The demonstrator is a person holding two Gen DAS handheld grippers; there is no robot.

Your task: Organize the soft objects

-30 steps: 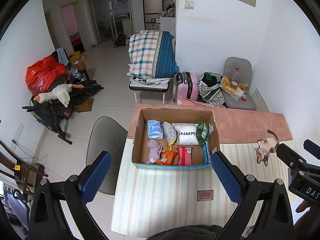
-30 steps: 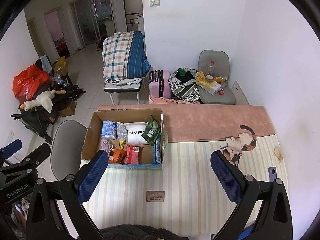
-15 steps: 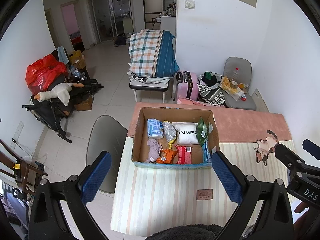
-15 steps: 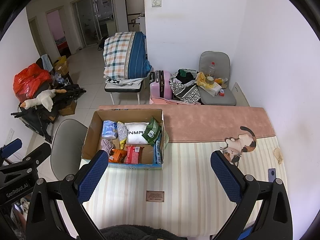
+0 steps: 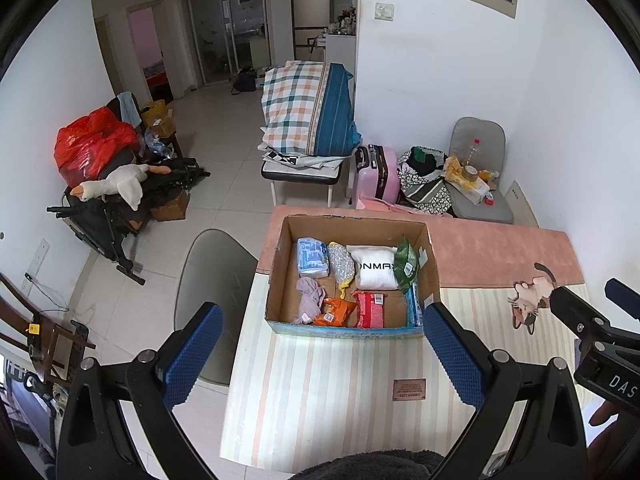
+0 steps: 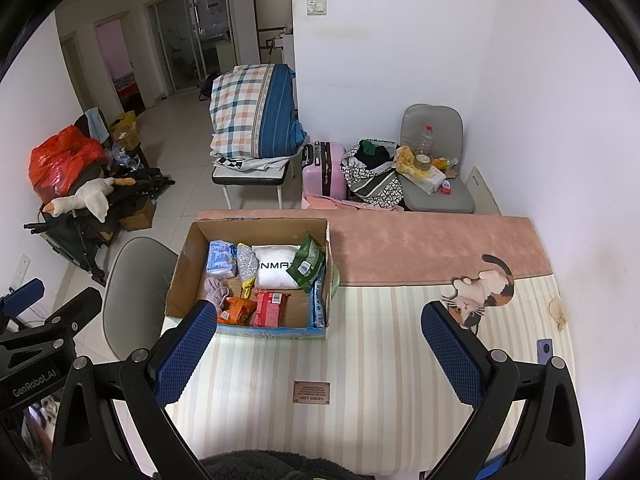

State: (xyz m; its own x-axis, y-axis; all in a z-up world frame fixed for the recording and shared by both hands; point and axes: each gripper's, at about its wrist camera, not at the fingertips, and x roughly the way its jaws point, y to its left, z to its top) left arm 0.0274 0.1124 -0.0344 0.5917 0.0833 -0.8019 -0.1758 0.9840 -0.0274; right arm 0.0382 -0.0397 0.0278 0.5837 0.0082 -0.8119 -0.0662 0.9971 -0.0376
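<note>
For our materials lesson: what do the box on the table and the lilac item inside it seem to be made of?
Box: likely corrugated cardboard, matte brown, with raw flap edges and a printed blue outer face. Lilac item: probably soft fabric or knit; it lies crumpled and limp, without shine.

One cardboard box (image 5: 433,268) stood on the bench (image 5: 320,392). Inside lay one white pillow (image 5: 374,270), one green packet (image 5: 406,264), one blue pack (image 5: 312,258), one orange packet (image 5: 335,310), one red packet (image 5: 370,309) and one mauve cloth (image 5: 309,300).
</note>
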